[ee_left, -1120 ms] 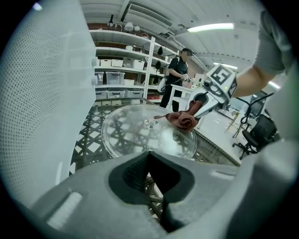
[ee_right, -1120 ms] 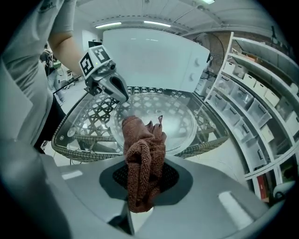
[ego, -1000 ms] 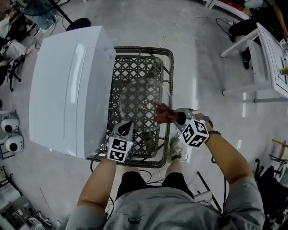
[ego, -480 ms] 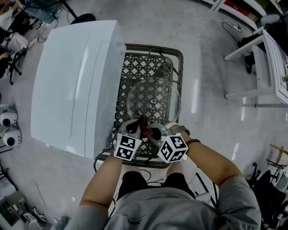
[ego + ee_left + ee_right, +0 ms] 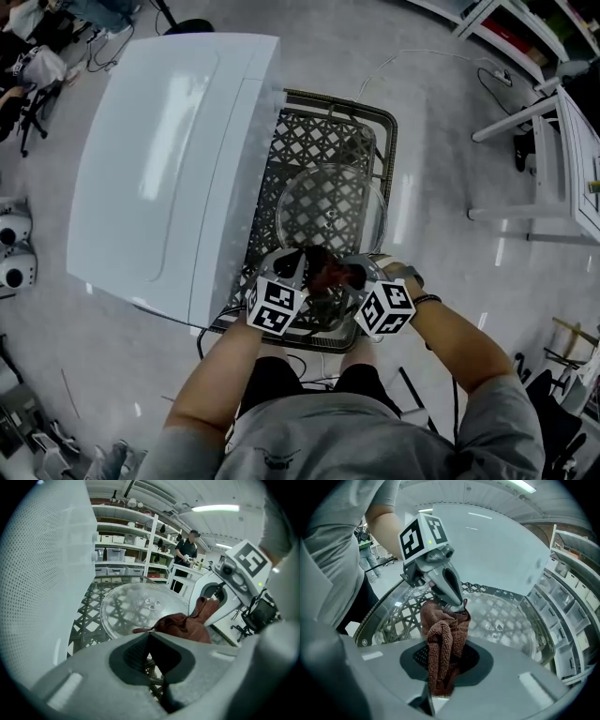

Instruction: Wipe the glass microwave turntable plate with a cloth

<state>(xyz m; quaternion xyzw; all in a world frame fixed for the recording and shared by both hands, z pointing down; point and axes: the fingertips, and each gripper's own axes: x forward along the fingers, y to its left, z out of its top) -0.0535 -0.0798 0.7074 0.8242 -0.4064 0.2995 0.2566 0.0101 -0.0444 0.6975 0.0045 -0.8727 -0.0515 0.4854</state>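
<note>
The round glass turntable plate (image 5: 330,211) lies flat on a dark lattice table (image 5: 323,127). It also shows in the left gripper view as the plate (image 5: 136,606) and in the right gripper view as the plate (image 5: 506,616). A rust-brown cloth (image 5: 323,270) is bunched over the plate's near rim, between the two grippers. My right gripper (image 5: 440,665) is shut on the cloth (image 5: 440,639), which hangs through its jaws. My left gripper (image 5: 149,633) is shut, pinching a thin corner of the cloth (image 5: 183,623). In the head view the left gripper (image 5: 292,261) and right gripper (image 5: 349,274) almost meet.
A big white appliance (image 5: 169,159) stands against the table's left side. White furniture (image 5: 572,122) is at the far right on the grey floor. Shelves with boxes (image 5: 122,550) and a person (image 5: 187,550) are in the background. My legs are right at the table's near edge.
The right gripper carried the cloth left and nearer to me, from the plate's right side to its near rim. Both grippers have come together, and the left one now pinches the cloth's corner.
</note>
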